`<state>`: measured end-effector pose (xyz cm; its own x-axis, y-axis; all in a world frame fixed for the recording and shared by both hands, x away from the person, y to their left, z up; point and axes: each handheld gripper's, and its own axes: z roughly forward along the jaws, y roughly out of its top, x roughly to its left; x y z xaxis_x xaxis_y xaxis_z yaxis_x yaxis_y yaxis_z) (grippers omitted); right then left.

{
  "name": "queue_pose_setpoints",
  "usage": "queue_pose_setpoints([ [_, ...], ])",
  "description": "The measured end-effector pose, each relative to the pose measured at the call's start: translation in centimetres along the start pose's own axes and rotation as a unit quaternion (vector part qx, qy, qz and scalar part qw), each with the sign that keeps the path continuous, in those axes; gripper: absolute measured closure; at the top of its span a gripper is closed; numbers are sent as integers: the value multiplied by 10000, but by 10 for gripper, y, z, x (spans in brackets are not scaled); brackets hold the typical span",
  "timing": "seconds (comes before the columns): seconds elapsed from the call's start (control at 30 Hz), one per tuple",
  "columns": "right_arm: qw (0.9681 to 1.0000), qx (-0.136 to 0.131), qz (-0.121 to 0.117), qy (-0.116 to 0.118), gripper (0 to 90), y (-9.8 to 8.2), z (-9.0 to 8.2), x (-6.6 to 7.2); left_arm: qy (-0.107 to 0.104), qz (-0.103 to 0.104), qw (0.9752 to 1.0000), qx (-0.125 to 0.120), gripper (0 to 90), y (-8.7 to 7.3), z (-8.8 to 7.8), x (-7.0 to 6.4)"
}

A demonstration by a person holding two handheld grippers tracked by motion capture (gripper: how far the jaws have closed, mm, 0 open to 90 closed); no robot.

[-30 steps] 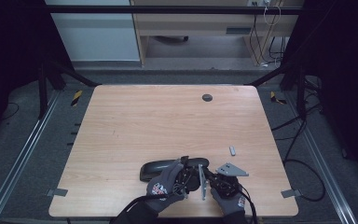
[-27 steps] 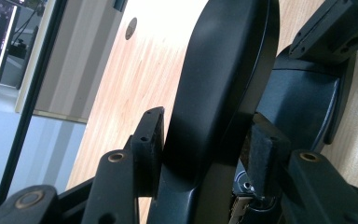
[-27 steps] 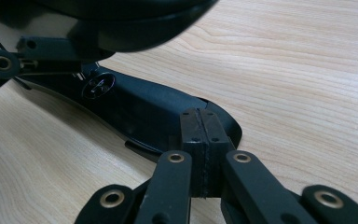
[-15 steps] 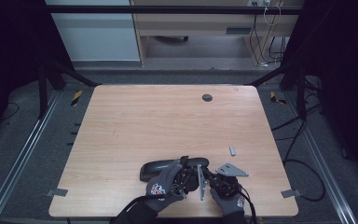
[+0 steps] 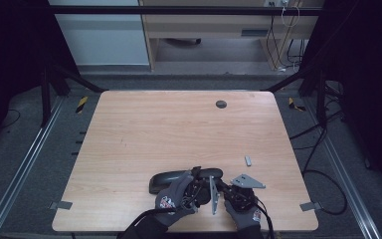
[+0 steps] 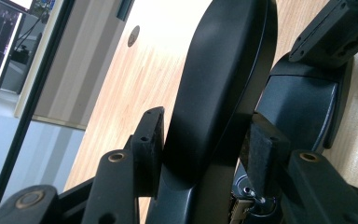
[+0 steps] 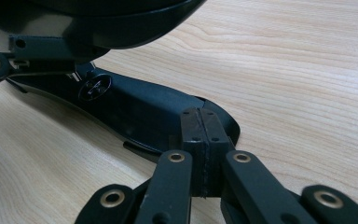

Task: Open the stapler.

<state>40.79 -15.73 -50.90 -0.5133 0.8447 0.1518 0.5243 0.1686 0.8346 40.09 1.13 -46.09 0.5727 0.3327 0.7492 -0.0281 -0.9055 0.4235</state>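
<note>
Grip: left gripper (image 6: 200, 154) is clamped across a long black curved shell (image 6: 219, 79), one pad on each flank.
Jaws: right gripper (image 7: 200, 140) has its pads pressed together with nothing between, tips just beside the black base piece (image 7: 140, 112) lying flat on the table (image 5: 179, 129).
Place: both black parts sit near the table's front edge.
Risk: the smooth, rounded shell could twist or slide out of the narrow pads; the closed tips could shove the base sideways.
Unclear: how shell and base join is hidden; a small grey piece (image 5: 248, 161) right of the base is too small to tell.

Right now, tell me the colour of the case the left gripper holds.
Black case, clearest in the left gripper view.
</note>
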Motion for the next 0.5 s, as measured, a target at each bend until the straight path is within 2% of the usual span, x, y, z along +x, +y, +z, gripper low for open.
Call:
queue_pose_setpoints([
  [0.1,10000,-9,-21,-1,900,0,0,0,-13,14,10000,5,531,0,0,0],
  [0.2,10000,-6,-17,40,900,0,0,-1,16,152,9999,64,535,1,0,0],
  [0.3,10000,-2,-10,42,900,1,0,-1,31,186,9998,100,539,2,0,0],
  [0.37,9999,-16,-37,114,900,1,2,0,113,244,9996,94,542,2,1,-2],
  [0.5,9999,-26,-123,99,900,2,3,5,191,344,9992,118,548,2,1,-4],
])
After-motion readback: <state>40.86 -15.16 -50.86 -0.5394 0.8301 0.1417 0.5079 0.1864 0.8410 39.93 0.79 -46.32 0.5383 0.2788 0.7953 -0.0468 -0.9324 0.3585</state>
